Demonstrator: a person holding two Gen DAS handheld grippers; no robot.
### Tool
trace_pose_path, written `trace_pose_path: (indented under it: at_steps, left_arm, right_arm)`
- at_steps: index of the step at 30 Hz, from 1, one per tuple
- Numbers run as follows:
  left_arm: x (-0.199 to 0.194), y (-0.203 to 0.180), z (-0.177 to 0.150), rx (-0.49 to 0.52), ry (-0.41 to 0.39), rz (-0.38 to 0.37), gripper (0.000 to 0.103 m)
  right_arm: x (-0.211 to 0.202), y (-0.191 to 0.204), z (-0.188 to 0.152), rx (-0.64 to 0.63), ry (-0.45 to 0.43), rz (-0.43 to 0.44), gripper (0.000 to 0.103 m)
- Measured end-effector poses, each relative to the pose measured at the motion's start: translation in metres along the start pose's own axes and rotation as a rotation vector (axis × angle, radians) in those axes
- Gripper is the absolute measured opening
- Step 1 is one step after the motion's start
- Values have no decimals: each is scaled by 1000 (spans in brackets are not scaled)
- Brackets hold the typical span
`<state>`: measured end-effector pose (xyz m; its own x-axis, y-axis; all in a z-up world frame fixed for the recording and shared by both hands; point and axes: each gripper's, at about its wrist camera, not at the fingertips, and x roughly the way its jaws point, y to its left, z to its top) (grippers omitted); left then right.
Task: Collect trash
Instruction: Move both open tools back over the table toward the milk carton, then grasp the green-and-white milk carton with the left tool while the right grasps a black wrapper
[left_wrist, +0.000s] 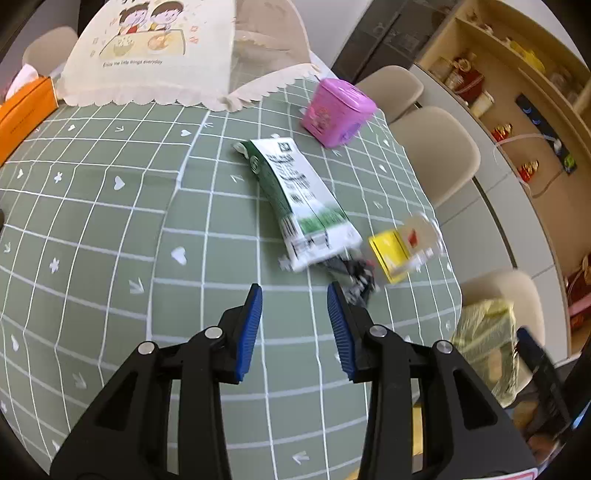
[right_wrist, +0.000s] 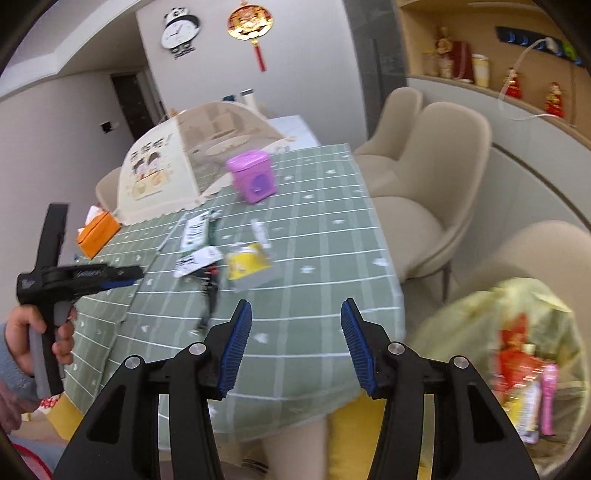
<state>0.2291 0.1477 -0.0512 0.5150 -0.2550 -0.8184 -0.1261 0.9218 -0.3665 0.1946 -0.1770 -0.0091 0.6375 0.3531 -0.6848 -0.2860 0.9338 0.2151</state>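
A flattened green-and-white milk carton (left_wrist: 303, 199) (right_wrist: 195, 240) lies on the green grid tablecloth (left_wrist: 110, 221). Beside its near end are a yellow-and-clear box (left_wrist: 402, 247) (right_wrist: 247, 266) and a crumpled black wrapper (left_wrist: 356, 277) (right_wrist: 210, 291). My left gripper (left_wrist: 295, 291) hovers just short of the carton's near end, open, with nothing between its blue pads. In the right wrist view a hand holds the left gripper (right_wrist: 122, 275) at the left. My right gripper (right_wrist: 296, 306) is open and empty over the table's near edge. A yellow-green trash bag (right_wrist: 517, 350) (left_wrist: 484, 343) with wrappers inside sits to the right.
A pink mini bin (left_wrist: 336, 110) (right_wrist: 253, 177) stands beyond the carton. A cream mesh food cover (left_wrist: 155, 51) and an orange tissue box (left_wrist: 22, 114) sit at the far left. Beige chairs (right_wrist: 424, 206) line the table's right side, with shelves behind.
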Motion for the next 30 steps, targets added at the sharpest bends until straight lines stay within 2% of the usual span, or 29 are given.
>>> trace_pose_path:
  at_steps: [3,7,13,17,18,20,26,30]
  left_arm:
    - [2,8,16,-14,-1,-12,35]
    - [-4,17,29,33,-31,-2,35]
    - [-5,47,33,30,-16,21,35]
    - [-1,62,34,40,-5,21,35]
    - [0,65,34,42,-3,23,35]
    - [3,69,35,42,-2,24,35]
    - [11,74,40,33,23,0,35]
    - [32,68,51,-15,58,-73,41]
  right_arm:
    - [27,24,2,-16,24,37,48]
    - [69,59,7,-48,65,77,48]
    - [138,95,17,-102,141,76,46]
    - [172,109,20,-137,186,29,37]
    - [179,111,19,-141,198,16,32]
    - [185,110,15,-125,215,28,23]
    - [168,104,3,-59,232,63,20]
    - [140,88,-6,2,214,33,20]
